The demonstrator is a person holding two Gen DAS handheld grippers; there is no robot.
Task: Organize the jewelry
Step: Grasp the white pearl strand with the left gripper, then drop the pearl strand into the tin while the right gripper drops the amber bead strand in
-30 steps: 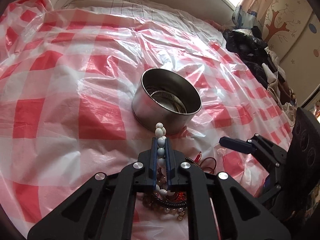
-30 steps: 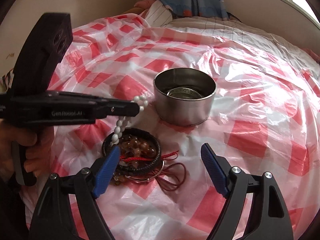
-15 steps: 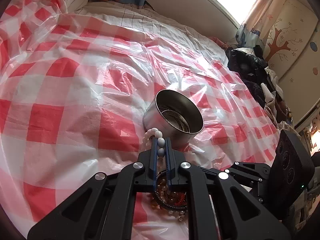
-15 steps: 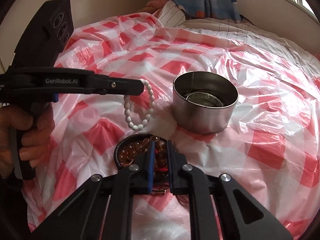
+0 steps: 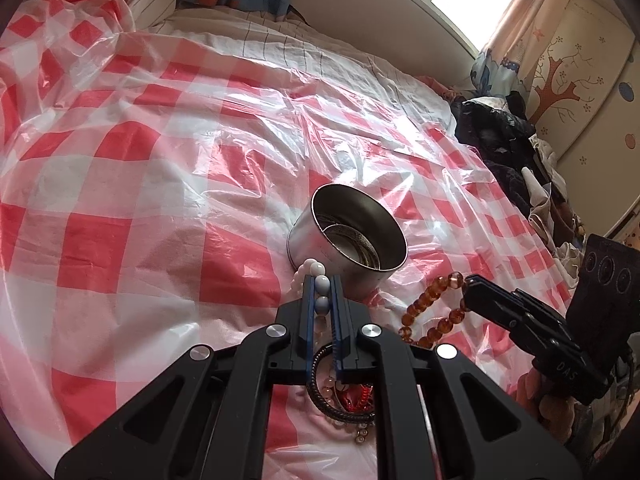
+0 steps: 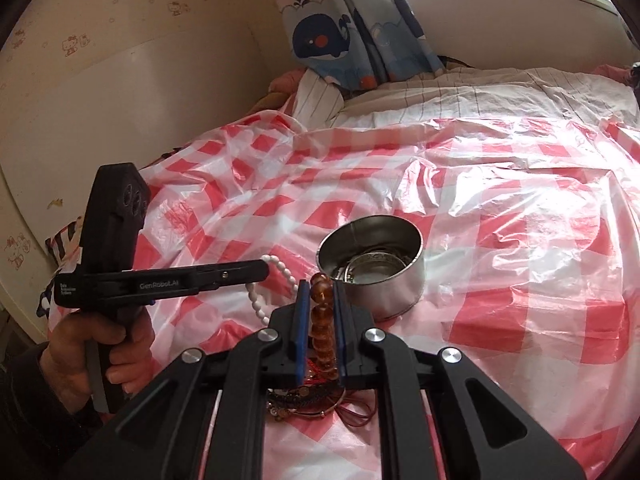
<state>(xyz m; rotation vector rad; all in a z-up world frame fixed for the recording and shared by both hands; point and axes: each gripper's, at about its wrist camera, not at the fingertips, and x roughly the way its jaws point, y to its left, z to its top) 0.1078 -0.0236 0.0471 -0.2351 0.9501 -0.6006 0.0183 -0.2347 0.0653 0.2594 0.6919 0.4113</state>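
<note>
In the left wrist view our left gripper (image 5: 323,300) sits at lower centre, its blue pads closed narrow on a white bead bracelet (image 5: 319,276), whose beads poke up just past the fingertips and curl to the left of them. Just beyond, in the middle of the frame, a round metal tin (image 5: 344,236) stands upright on the red-and-white checked plastic sheet (image 5: 140,184) that covers the bed, with silvery bangles lying inside it. At lower right of this view our right gripper (image 5: 470,286) comes in from the side, clamped on an amber bead bracelet (image 5: 430,308) that hangs in a loop below its tip, clear of the sheet and near the tin. Under the left gripper's frame a heap of remaining jewelry (image 5: 344,404) lies on the sheet: a dark beaded ring, red cord, and small pale beads. From the right wrist view, the right gripper (image 6: 321,300) at lower centre holds the amber beads (image 6: 322,320) in a column between its narrow pads, with the tin (image 6: 372,268) just beyond and slightly right. At left of that frame the left gripper (image 6: 264,272) reaches in level, the white bracelet (image 6: 272,292) drooping from its tip beside the tin.
</note>
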